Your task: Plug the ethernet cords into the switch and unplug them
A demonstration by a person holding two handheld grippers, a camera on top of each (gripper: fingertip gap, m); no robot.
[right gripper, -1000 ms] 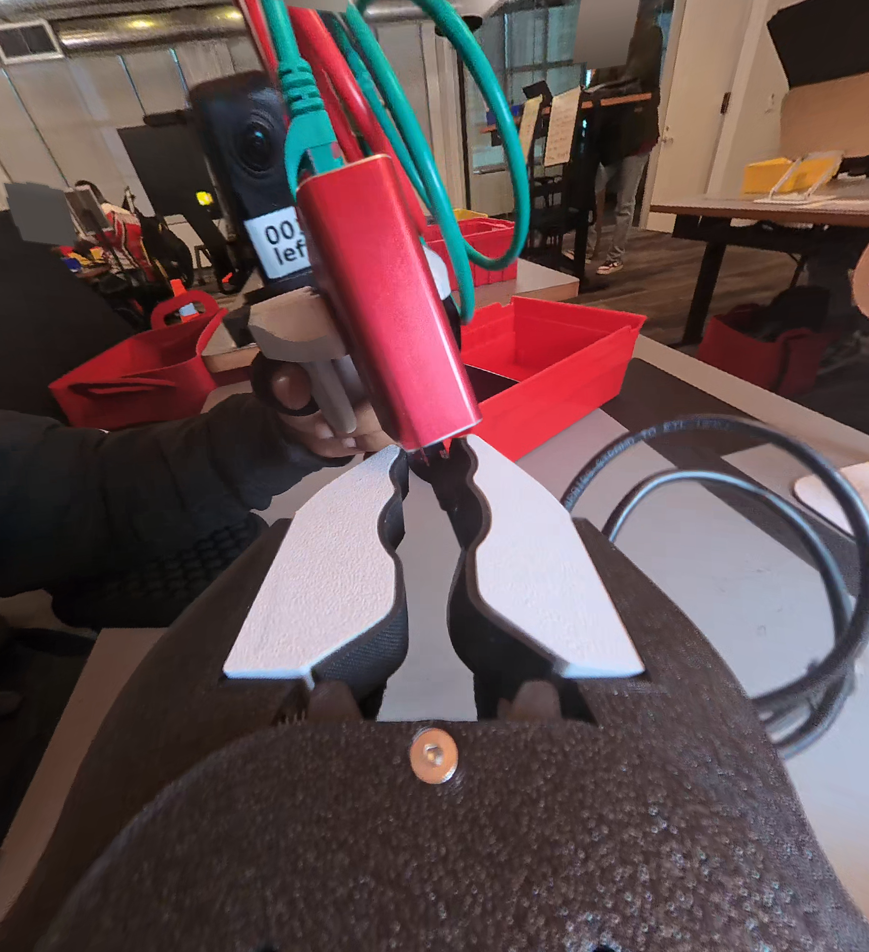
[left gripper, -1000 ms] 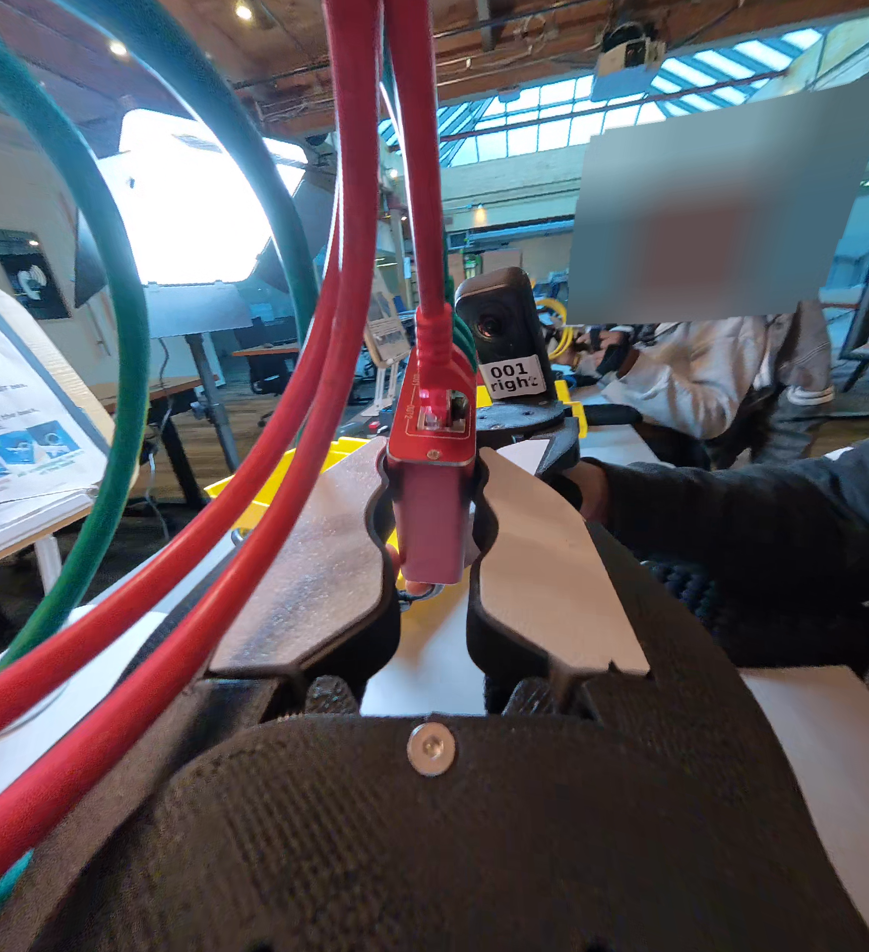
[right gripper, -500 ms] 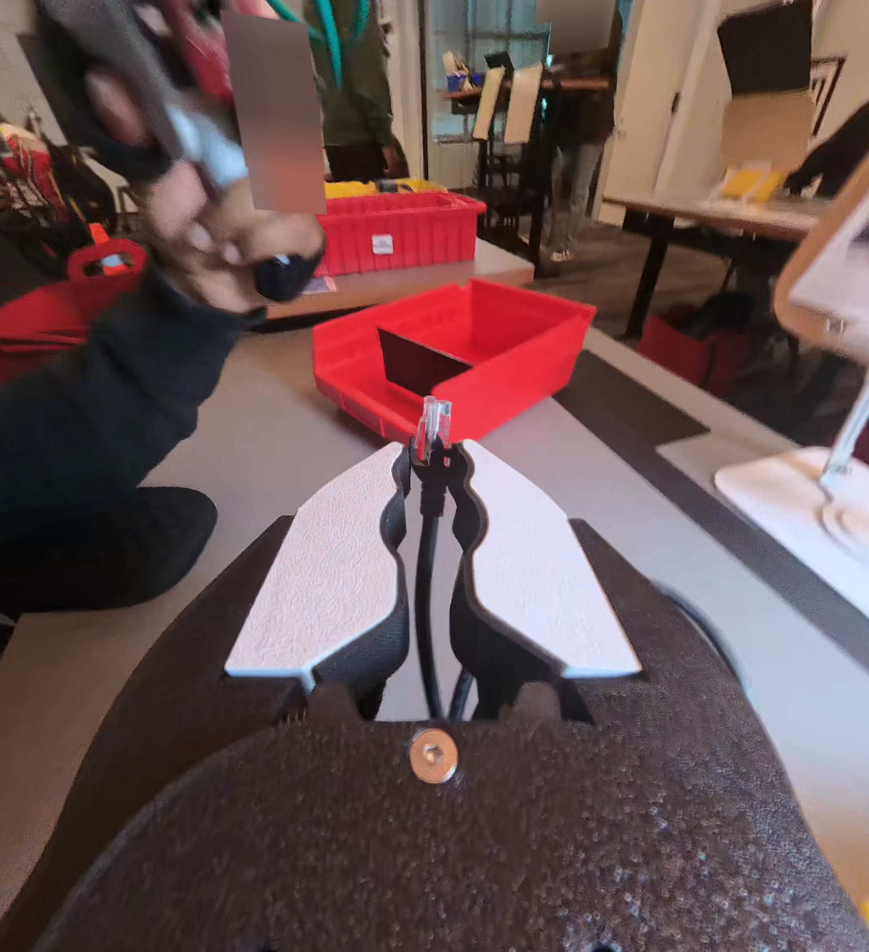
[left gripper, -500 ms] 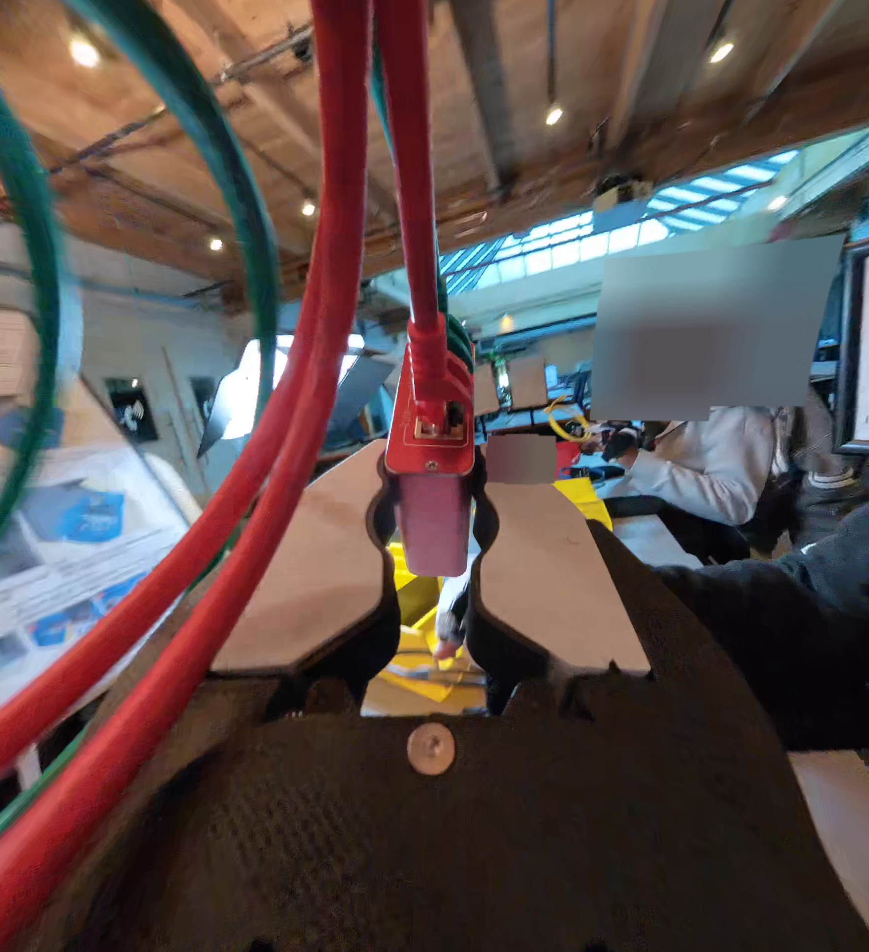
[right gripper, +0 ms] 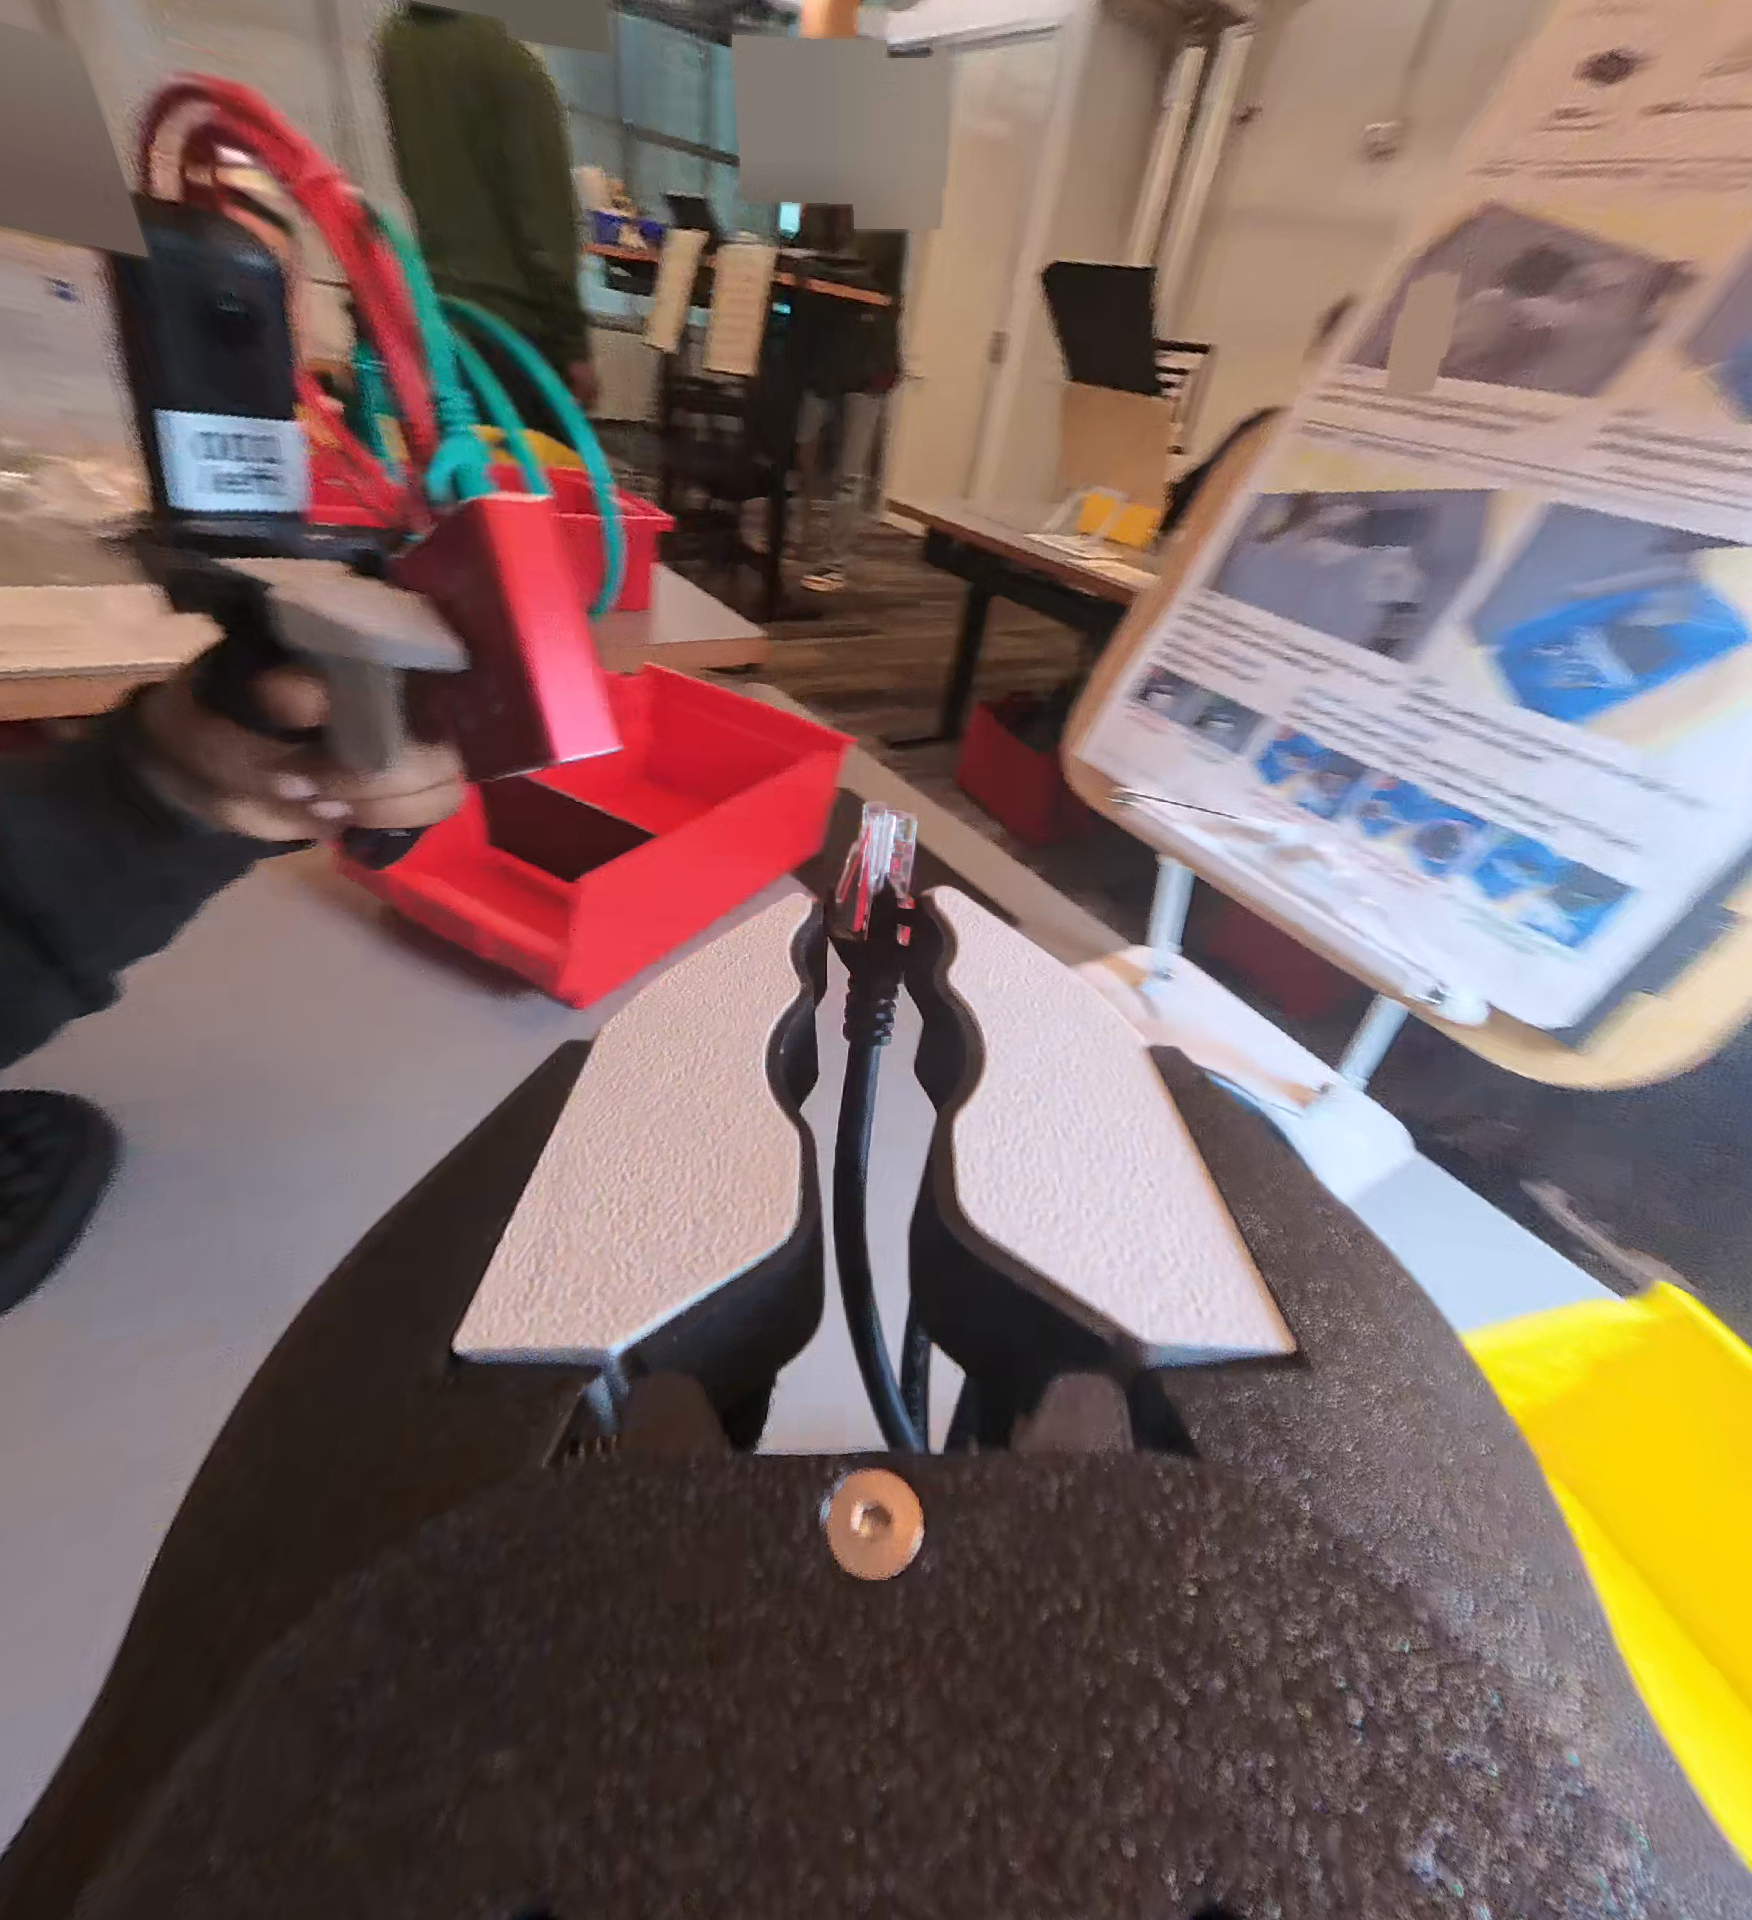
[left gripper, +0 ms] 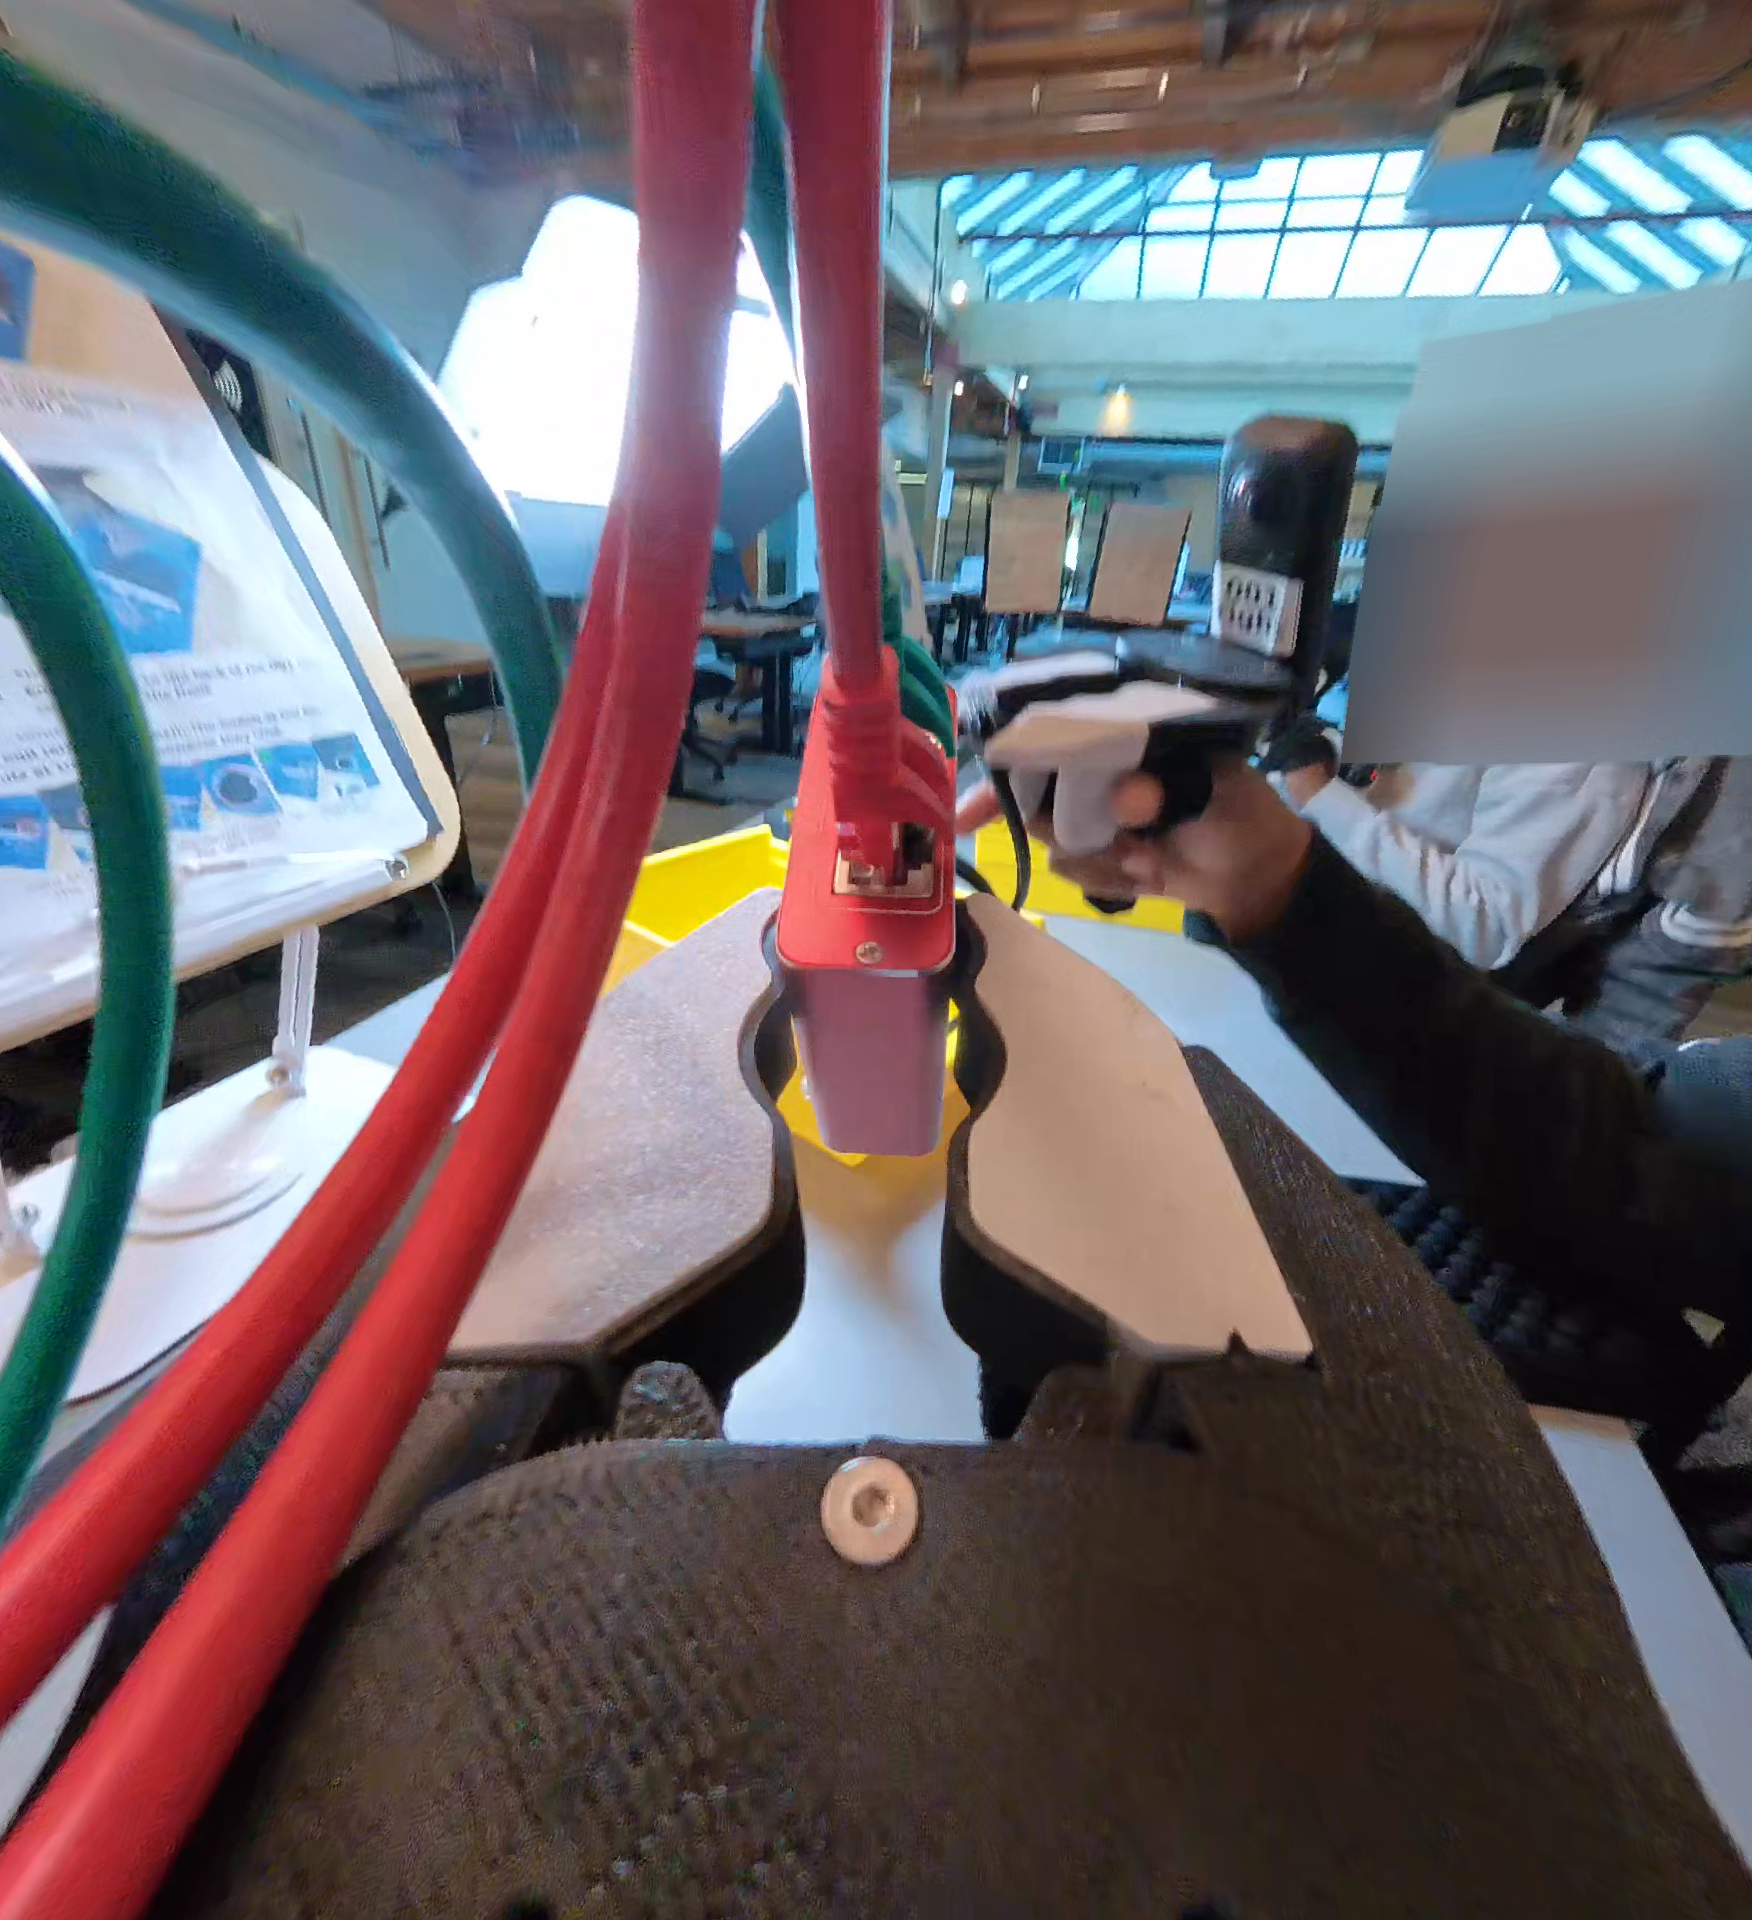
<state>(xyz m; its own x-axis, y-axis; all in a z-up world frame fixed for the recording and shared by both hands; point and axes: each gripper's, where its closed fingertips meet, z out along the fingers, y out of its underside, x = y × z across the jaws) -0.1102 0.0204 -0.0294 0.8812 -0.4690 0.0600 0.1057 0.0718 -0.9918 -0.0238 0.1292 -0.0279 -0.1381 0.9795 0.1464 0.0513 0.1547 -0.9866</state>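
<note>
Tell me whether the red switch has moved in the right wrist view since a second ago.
Yes. The red switch moved away leftward, off the right gripper, now above the red bin.

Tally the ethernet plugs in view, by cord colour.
Red plug: 1, in the switch
Green plug: 1, in the switch
Black cord's plug: 1, unplugged, in the right gripper
Total: 3 in view; the blur may hide more.
</note>
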